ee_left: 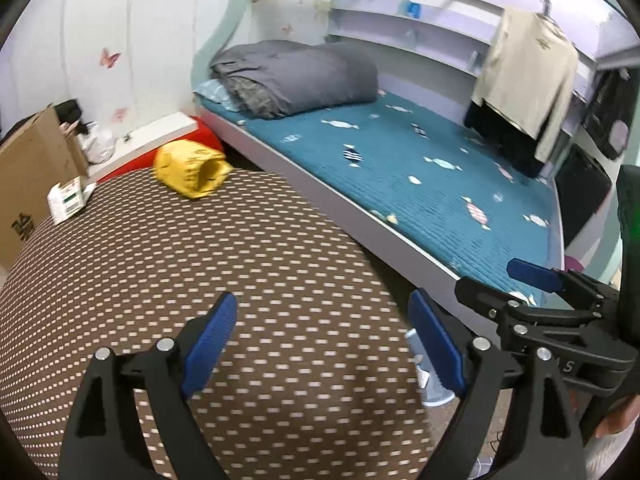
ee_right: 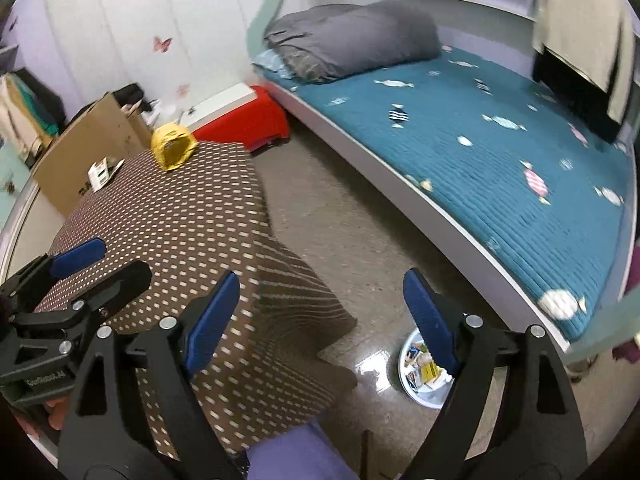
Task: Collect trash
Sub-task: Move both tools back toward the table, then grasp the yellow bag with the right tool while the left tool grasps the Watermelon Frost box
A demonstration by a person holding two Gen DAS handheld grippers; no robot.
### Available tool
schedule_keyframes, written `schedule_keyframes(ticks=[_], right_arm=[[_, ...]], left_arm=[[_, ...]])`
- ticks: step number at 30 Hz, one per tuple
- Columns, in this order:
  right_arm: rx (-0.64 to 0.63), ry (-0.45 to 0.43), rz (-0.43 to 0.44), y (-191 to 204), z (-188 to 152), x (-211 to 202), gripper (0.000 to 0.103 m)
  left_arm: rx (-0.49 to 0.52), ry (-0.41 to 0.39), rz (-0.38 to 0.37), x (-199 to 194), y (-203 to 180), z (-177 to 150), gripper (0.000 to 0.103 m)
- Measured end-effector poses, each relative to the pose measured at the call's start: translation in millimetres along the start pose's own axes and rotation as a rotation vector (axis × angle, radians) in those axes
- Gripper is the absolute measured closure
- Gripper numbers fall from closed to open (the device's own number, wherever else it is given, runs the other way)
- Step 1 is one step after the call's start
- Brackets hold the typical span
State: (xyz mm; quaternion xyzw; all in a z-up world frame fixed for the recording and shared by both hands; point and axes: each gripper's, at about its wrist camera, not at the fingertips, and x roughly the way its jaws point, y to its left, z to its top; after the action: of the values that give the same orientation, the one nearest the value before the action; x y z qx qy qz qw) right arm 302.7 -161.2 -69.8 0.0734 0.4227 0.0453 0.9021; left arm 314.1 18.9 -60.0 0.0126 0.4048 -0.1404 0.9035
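both claws wide, empty, above dotted table (ee_right: pixel 168 216); you steer left gripper (ee_left: pixel 320 344) toward yellow wrapper (ee_left: pixel 190 170); pinch crumpled edge; bin (ee_right: pixel 420 384) waits below right gripper (ee_right: pixel 320 320).

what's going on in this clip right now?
A person is holding a two-finger tool in each hand over a table with a brown dotted cloth. Both the left tool and the right tool are open and hold nothing. Two bits of trash lie at the table's far end: a crumpled yellow wrapper and a small white carton. A white bin with trash in it stands on the floor between table and bed.
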Motion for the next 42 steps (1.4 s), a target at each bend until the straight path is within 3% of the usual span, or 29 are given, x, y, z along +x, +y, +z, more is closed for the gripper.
schedule_keyframes(ticks=[7, 15, 22, 30, 31, 33, 37, 42], right_arm=[[-0.086, 0.006, 0.041, 53.8, 31.8, 24.0, 0.015], [-0.243, 0.006, 0.094, 121.4, 79.3, 61.9, 0.011], [-0.425, 0.059, 0.180, 174.3, 123.0, 123.3, 0.007], [-0.511, 0.160, 0.172, 212.0, 150.9, 213.1, 0.007], [-0.517, 0.163, 0.187, 214.3, 151.4, 218.0, 0.011], [-0.554, 0.162, 0.187, 220.4, 151.2, 223.2, 0.035], [-0.569, 0.134, 0.236, 223.7, 160.9, 213.3, 0.059], [-0.549, 0.147, 0.270, 222.8, 172.6, 212.0, 0.063]], left_arm=[[-0.087, -0.021, 0.096, -5.0, 63.3, 7.3, 0.013], [-0.253, -0.010, 0.186, -2.4, 156.6, 18.5, 0.012], [-0.336, -0.022, 0.244, 2.1, 228.0, 33.0, 0.012], [-0.423, 0.024, 0.282, 33.8, 294.3, 49.5, 0.010], [-0.430, 0.032, 0.279, 39.7, 301.9, 52.9, 0.010], [-0.438, 0.047, 0.272, 52.3, 315.5, 60.9, 0.010], [-0.431, 0.059, 0.265, 76.2, 335.8, 73.4, 0.010], [-0.456, 0.101, 0.252, 106.6, 354.9, 82.4, 0.010]])
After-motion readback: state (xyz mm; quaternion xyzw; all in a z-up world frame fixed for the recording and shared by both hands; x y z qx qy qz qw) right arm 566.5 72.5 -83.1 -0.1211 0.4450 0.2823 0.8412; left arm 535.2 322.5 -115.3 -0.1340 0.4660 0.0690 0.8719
